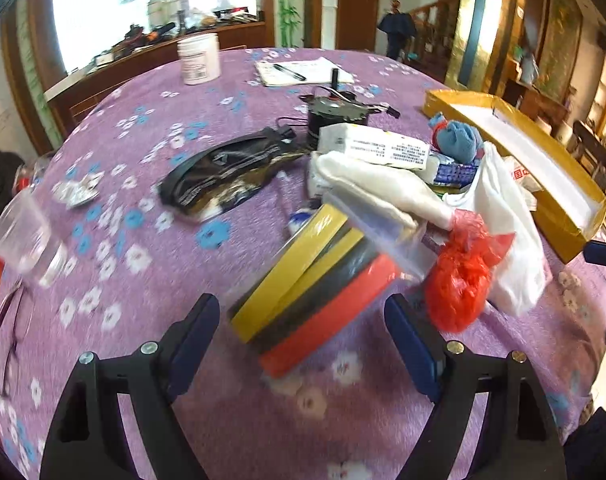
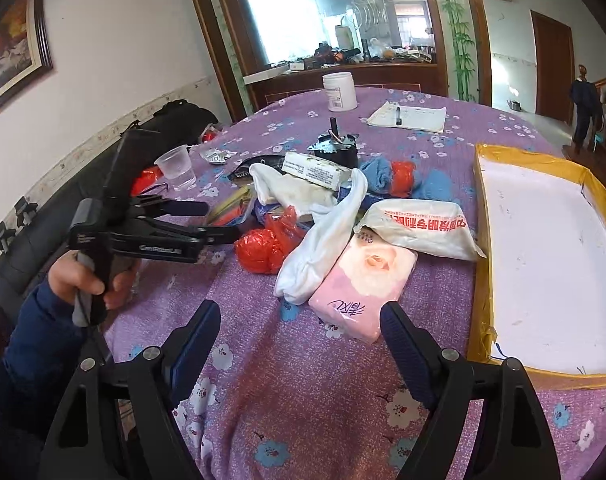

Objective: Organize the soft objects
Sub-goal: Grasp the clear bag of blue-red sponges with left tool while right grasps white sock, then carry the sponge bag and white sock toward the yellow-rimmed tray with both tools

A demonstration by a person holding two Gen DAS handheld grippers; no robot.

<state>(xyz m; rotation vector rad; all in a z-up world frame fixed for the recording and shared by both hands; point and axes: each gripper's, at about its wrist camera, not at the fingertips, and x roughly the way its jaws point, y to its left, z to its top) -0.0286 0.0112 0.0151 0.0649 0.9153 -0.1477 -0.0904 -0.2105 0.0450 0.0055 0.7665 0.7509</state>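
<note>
A pile of soft things lies on the purple flowered tablecloth (image 2: 303, 380). A pink tissue pack (image 2: 363, 284) lies just ahead of my open, empty right gripper (image 2: 301, 330). Beside it lie a white sock (image 2: 323, 240), a white printed bag (image 2: 419, 228), a red plastic bag (image 2: 263, 246) and a blue cloth (image 2: 377, 174). My left gripper (image 1: 303, 324) is open and empty, close above a stack of yellow, grey and red tape rolls (image 1: 315, 292). The red bag (image 1: 461, 280) and white sock (image 1: 507, 232) lie to its right. The left gripper also shows in the right wrist view (image 2: 219, 220).
An open gold-edged box with a white inside (image 2: 551, 272) lies at the right. A white jar (image 2: 339, 92), a notepad with pen (image 2: 409, 116), a black motor (image 2: 337, 148), a clear cup (image 2: 177, 168) and a black pouch (image 1: 227, 172) are also on the table.
</note>
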